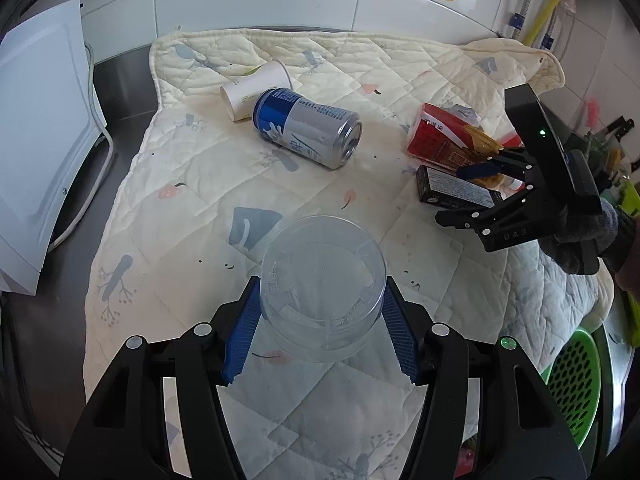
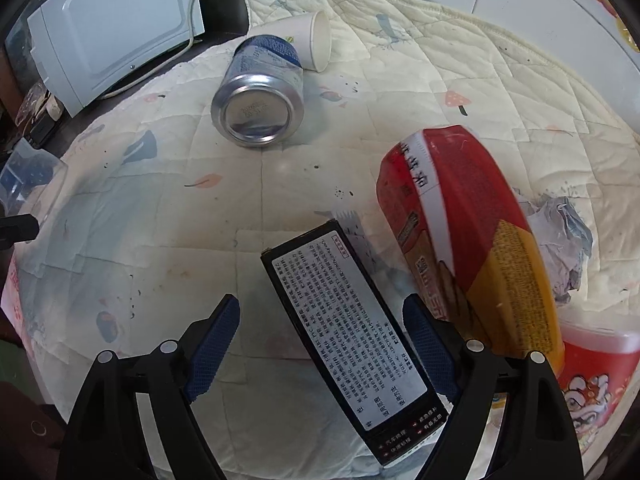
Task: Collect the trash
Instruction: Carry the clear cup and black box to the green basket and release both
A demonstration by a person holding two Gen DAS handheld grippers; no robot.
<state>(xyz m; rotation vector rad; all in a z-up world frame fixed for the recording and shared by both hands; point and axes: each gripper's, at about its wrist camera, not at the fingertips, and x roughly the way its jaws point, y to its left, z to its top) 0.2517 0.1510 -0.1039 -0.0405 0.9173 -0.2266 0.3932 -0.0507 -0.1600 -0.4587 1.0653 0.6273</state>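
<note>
- Closing squarely on the black box (image 2: 344,332) needs the right gripper (image 2: 324,344) lowered so both pads straddle its long sides; the box lies skewed between the jaws, so a slight roll to line up looks wise.
- Left gripper (image 1: 322,332): pads clamped on a clear plastic tub (image 1: 322,288), held above the quilt (image 1: 180,208).
- Can (image 1: 308,128) and paper cup (image 1: 256,88) lie touching at the quilt's far side.
- Right gripper: jaws wide apart, gripping nothing; the box sits on the quilt beside the red packet (image 2: 468,240).
</note>
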